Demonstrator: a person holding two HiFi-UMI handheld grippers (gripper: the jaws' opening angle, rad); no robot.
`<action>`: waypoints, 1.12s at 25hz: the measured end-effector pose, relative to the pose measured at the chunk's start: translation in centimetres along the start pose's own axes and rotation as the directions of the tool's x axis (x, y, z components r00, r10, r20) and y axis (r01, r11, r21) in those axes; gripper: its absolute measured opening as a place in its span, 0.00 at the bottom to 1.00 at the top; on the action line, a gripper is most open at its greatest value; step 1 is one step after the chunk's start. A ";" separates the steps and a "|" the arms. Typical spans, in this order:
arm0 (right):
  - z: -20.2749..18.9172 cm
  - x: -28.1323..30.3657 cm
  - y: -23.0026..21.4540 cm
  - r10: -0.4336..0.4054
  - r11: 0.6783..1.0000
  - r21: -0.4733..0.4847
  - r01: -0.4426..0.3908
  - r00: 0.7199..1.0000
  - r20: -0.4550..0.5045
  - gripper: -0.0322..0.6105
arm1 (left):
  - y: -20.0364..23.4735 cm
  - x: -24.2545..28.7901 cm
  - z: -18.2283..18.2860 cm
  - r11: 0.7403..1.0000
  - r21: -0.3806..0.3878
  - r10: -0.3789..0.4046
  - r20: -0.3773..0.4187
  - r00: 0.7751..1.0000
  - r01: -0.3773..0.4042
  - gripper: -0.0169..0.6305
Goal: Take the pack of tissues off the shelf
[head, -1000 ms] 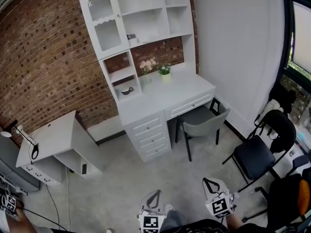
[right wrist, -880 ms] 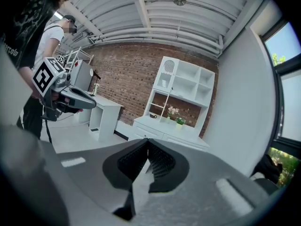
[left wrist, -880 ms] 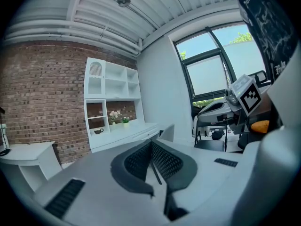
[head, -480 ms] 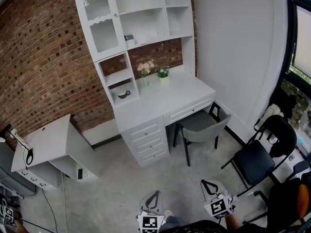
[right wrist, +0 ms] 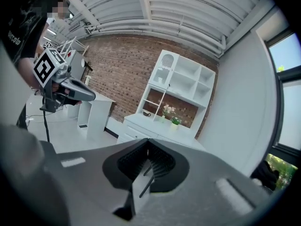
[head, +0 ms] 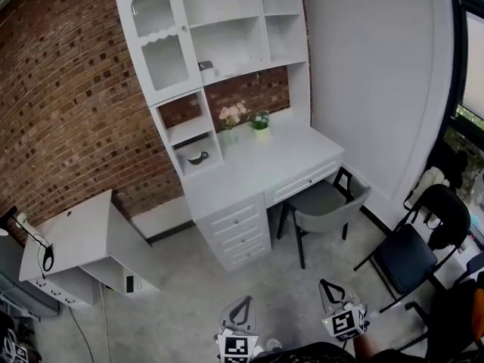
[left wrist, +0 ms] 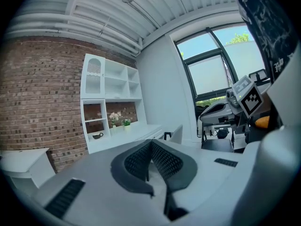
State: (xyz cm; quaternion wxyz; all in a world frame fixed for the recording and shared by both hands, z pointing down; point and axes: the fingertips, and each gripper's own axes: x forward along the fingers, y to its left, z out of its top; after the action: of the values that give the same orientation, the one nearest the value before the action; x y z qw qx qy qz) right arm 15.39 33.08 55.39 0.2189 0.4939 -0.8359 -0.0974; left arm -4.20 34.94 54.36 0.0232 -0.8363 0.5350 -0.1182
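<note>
Progress: basically nothing done yet, imo. The walk-up, the reach and the grab are all left, and both grippers are well apart from the shelf.
Brick wall: rough red brick, matte.
Shelf unit: white painted, boxy open cubbies over a flat desk, with one arched glass door.
Grey chair: smooth curved shell on thin dark legs.
Left gripper: jaws pressed together with nothing between them, ribbed dark pads.
Right gripper: same deal, closed up and empty.
Pack of tissues: probably that small thing on the middle shelf beside the door, but it's too tiny to be sure.
</note>
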 end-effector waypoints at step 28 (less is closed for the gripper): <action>2.5 8.8 -1.5 -0.061 0.990 0.127 0.062 0.998 -0.009 0.06 | 7.1 6.8 -0.6 0.998 0.021 -0.062 -0.003 0.998 0.062 0.04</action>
State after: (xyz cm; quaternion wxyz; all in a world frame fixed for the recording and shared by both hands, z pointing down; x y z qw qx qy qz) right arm 11.76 24.54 54.98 0.1862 0.5327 -0.8241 -0.0493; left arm -7.92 25.86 54.95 0.0278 -0.8520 0.5075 -0.1252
